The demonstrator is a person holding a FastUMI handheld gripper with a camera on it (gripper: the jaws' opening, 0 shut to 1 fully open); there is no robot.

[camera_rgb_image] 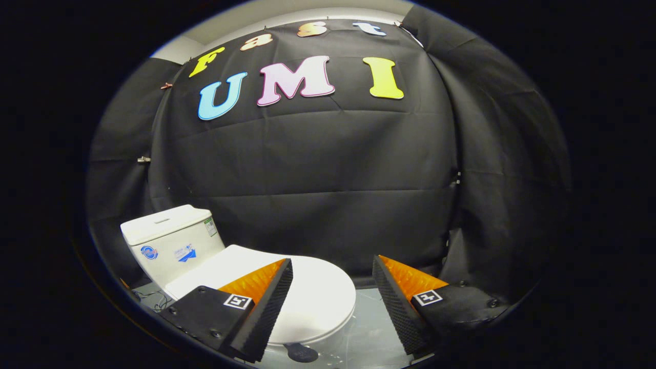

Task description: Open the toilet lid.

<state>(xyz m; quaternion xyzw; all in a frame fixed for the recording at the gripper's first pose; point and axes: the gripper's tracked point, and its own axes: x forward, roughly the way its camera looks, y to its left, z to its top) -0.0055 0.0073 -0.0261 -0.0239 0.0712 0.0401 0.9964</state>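
Your claw shows 2 fingers, spread wide and holding nothing; neither one touches anything. You hold it above the toilet, tilted down toward it. 1 toilet lid, white and closed flat, lies below the fingers, partly behind the left one and reaching into the gap between them. 1 tank stands beyond the lid, to the left. Grey floor shows under the right finger. 1 dark round object lies on the floor by the bowl's front.
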